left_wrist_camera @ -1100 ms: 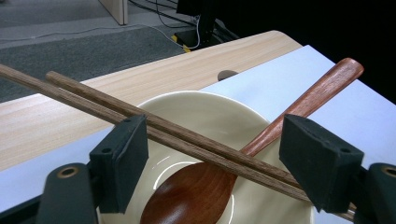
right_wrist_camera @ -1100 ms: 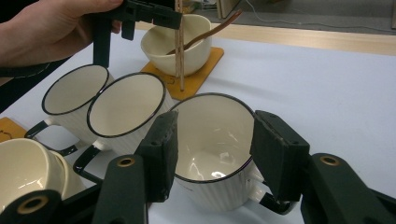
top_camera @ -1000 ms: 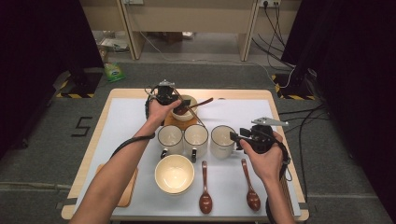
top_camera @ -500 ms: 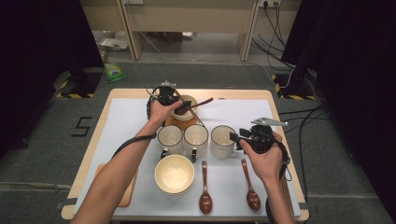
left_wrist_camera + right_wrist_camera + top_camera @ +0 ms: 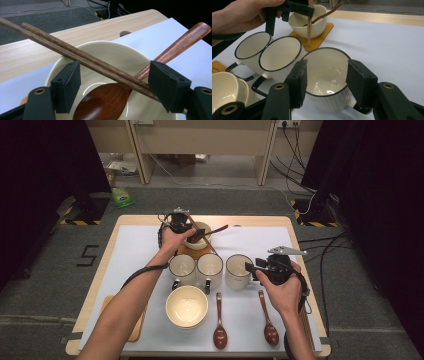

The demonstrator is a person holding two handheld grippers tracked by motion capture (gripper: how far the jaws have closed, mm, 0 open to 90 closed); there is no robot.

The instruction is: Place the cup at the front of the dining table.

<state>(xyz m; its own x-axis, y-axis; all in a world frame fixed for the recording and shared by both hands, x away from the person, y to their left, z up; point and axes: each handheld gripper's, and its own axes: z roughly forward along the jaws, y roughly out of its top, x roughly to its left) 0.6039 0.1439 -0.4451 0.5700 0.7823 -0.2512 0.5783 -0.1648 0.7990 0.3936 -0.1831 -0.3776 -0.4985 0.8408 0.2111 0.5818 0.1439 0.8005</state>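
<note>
I am working two handheld grippers over a white-covered surface (image 5: 140, 250). My left gripper (image 5: 187, 236) is at the far edge, over a small cream bowl (image 5: 200, 229) that sits on a wooden coaster (image 5: 322, 35). Its fingers (image 5: 67, 86) are spread wide and grasp nothing. A pair of chopsticks (image 5: 82, 58) lies across the bowl's rim, running on a slant between the two fingers, just above a wooden spoon (image 5: 120, 92) whose head rests in the bowl and whose handle leans out over the rim toward the far right corner. The chopsticks' long axis crosses the gap between the fingers at an angle rather than squarely, so I judge the coming closure turns on that: the fingers would meet the sticks slantwise unless I turn the hand. My right gripper (image 5: 252, 269) is near the right edge, beside the rightmost of three mugs (image 5: 209, 268). Its fingers (image 5: 299, 83) are also released, straddling that mug (image 5: 325, 75) with its near rim between them, not clamped. A larger bowl (image 5: 187, 306) and two more spoons (image 5: 220, 325) lie along the near edge. The left hand is plainly the nearer one to the chopsticks.
</note>
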